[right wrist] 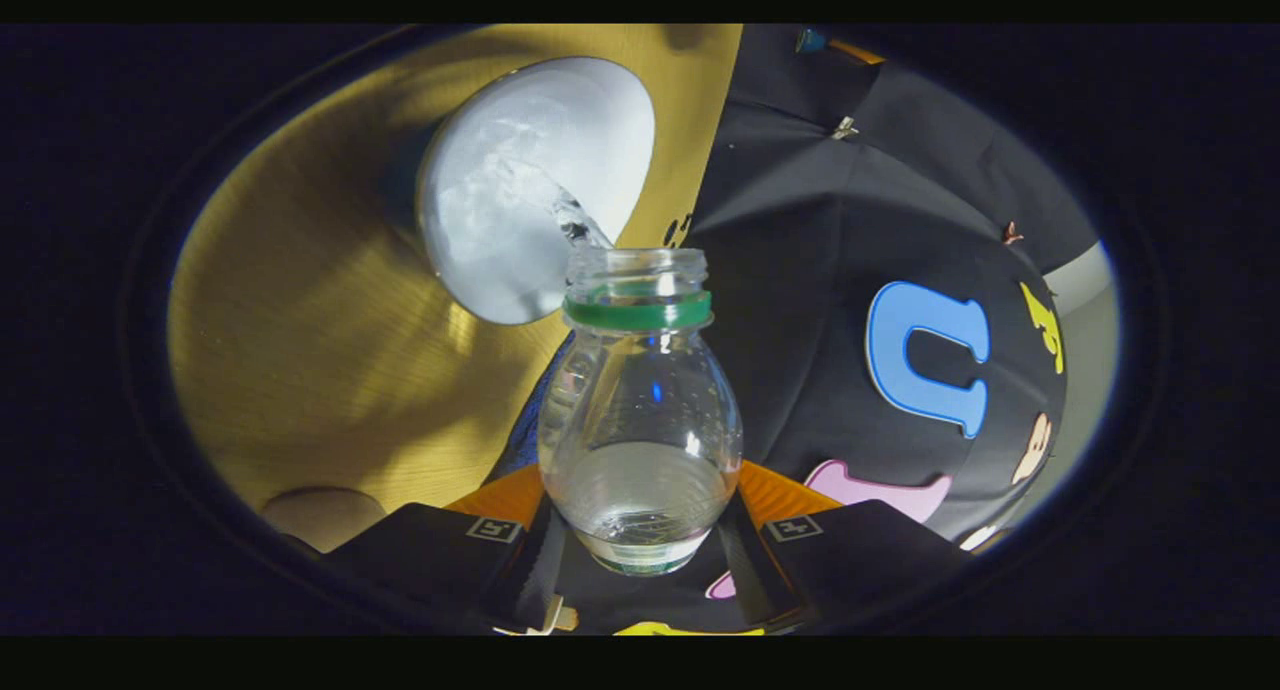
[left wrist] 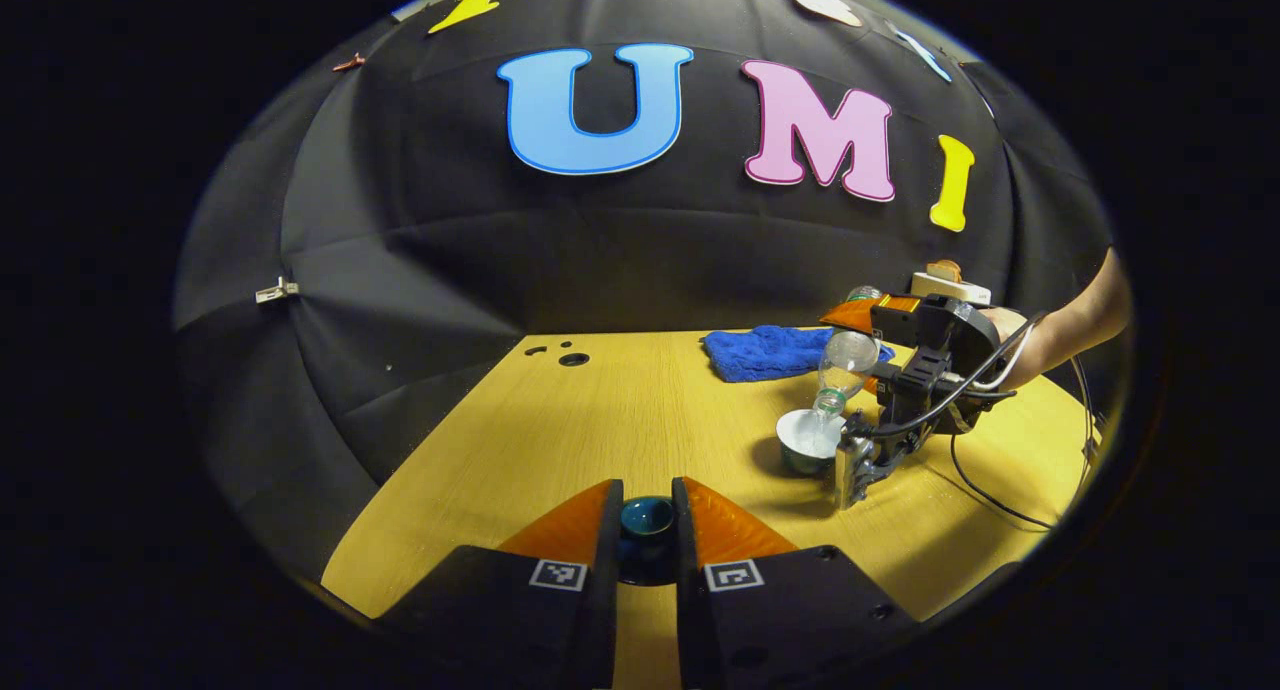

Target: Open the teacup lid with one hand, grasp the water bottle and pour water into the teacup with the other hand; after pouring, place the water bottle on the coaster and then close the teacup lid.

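pouring from one bottle (right wrist: 640, 410) into one cup (right wrist: 535, 185), water runs out of the bottle's open mouth in a thin stream. in the right gripper view the bottle's long axis runs straight away from the camera, neck forward and tipped down toward the cup, with the green ring just below the mouth; some water lies in its wide part, near the fingers. the cup's white inside faces the mouth, and the cup stands on the wooden table (right wrist: 300, 300).

in the left gripper view the cup (left wrist: 808, 440) sits right of centre on the table (left wrist: 640, 420), and the bottle (left wrist: 843, 365) slants above it, mouth down just over the rim.

two grippers. the right gripper (right wrist: 640, 530) is clamped on the bottle's body, one finger on each side; from the other camera it (left wrist: 880, 410) is seen held by a hand (left wrist: 1020, 340) beside the cup. the left gripper (left wrist: 647, 525) is closed on one dark teal lid (left wrist: 647, 518), its fingers pressing on either side, low over the table's near edge and well apart from the cup.

one blue cloth (left wrist: 775, 352) lies behind the cup. one round brown coaster (right wrist: 322, 515) shows at the right gripper view's lower left.
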Tool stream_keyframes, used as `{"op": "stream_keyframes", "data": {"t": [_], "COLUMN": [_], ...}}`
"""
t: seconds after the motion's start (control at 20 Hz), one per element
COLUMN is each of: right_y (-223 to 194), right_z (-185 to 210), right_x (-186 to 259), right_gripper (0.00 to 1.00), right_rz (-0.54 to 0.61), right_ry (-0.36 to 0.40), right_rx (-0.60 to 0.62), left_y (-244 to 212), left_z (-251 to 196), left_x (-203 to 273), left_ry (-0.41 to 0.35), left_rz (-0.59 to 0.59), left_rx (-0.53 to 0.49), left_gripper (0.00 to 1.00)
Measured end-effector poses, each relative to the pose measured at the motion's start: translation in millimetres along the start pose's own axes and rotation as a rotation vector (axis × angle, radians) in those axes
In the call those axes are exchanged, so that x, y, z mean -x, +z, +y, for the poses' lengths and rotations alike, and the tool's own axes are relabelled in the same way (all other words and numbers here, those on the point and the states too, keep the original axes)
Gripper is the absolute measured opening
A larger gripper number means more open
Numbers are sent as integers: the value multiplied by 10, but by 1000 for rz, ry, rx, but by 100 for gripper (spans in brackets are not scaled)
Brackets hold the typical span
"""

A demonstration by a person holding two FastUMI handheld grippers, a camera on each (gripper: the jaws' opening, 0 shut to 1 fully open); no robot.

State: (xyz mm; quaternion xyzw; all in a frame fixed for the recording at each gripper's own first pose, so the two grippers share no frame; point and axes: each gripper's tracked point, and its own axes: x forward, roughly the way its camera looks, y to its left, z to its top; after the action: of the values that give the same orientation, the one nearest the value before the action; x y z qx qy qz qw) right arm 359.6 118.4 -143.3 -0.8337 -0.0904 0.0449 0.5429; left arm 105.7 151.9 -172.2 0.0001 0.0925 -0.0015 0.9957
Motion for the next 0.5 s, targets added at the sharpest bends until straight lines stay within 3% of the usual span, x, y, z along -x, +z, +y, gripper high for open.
{"op": "stream_keyframes", "data": {"t": [0.05,0.1,0.2,0.5], "right_y": [-7,-14,3,56], "right_z": [-13,-14,-59,-76], "right_x": [-21,-18,-17,-2], "right_gripper": [73,72,72,72], "right_rz": [-1,2,-7,-39], "right_ry": [1,4,-5,-8], "right_rx": [6,9,28,90], "left_y": [0,12,34,64], "left_z": [-9,-21,-51,-109], "left_x": [2,1,-2,7], "left_ry": [0,-3,-7,-14], "left_rz": [-2,-4,-8,-18], "left_rx": [-2,-3,-1,4], "left_gripper": [24,29,25,28]}}
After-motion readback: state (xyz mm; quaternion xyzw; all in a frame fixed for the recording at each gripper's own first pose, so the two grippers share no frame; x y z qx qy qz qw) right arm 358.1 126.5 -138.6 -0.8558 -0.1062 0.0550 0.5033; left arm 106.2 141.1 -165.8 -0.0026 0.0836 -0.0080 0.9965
